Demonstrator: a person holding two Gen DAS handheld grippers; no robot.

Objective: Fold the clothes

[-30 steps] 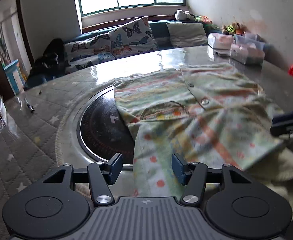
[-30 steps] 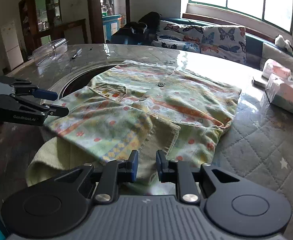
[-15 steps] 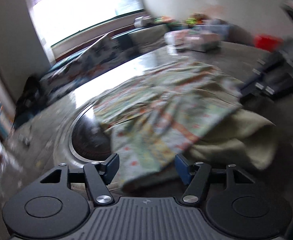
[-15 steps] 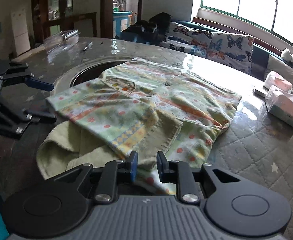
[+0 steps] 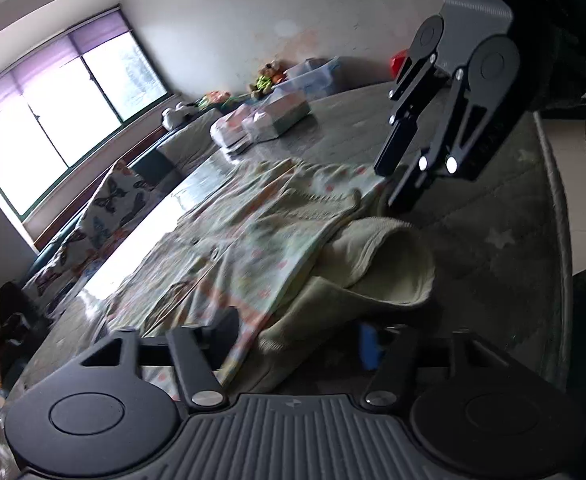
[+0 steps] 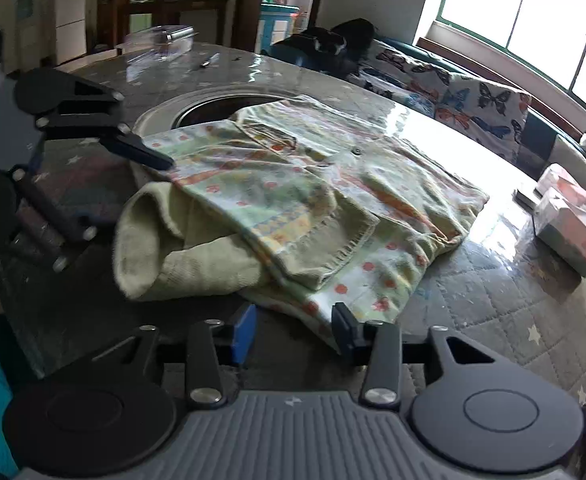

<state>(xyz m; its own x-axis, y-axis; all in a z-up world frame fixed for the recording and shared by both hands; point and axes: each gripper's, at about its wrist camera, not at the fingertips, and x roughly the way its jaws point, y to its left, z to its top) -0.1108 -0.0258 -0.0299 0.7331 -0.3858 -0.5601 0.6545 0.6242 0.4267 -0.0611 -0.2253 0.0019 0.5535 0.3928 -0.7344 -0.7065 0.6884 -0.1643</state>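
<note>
Right wrist: gripper (image 6: 293,330) wider, shirt (image 6: 293,184) hem freed.

From where I stand, no writing can be read anywhere. The gripper bodies carry only a tiny emblem, too small to make out, and the boxes on the table show no legible print.

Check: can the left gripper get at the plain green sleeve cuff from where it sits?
Probably yes. The left gripper has its closing jaws straddling the garment's near edge, and the sleeve cuff lies just ahead with nothing over it; the right gripper is farther back.
</note>
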